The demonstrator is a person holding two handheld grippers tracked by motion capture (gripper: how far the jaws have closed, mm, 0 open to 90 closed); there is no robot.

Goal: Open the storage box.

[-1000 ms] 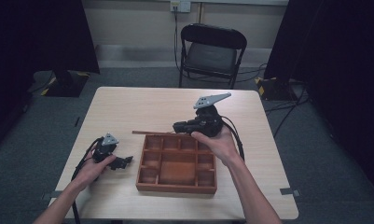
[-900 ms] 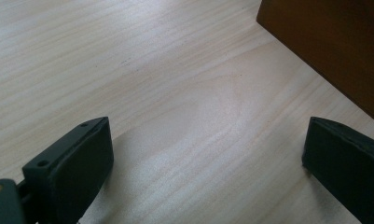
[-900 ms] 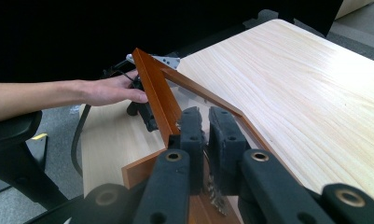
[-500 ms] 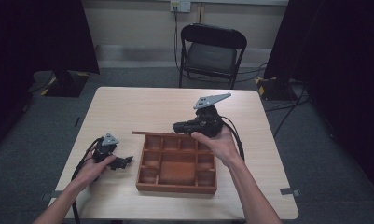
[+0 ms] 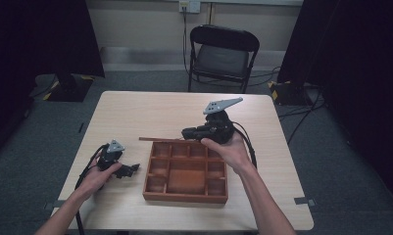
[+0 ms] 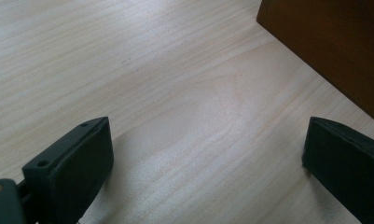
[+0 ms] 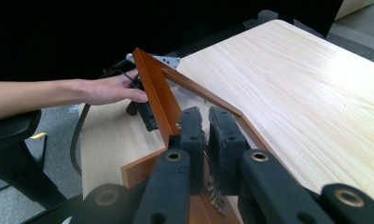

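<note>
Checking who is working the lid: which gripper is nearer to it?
Right. The right gripper is shut on the lid at the tray's far edge; the left gripper rests left of the tray.

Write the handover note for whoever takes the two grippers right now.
Right gripper: jaws shut on the lid, a wooden frame with a clear pane. It holds the lid by its frame, raised above the far edge of the tray.
Left gripper: jaws open on bare table, holding nothing, just left of the tray.
Tray: wooden, with compartments, near the front middle of the table; its compartments look empty in the high view.
Done: lid gripped and lifted.
Left: probably carry the lid clear, or lower it onto the tray; the left gripper could steady the tray.
</note>
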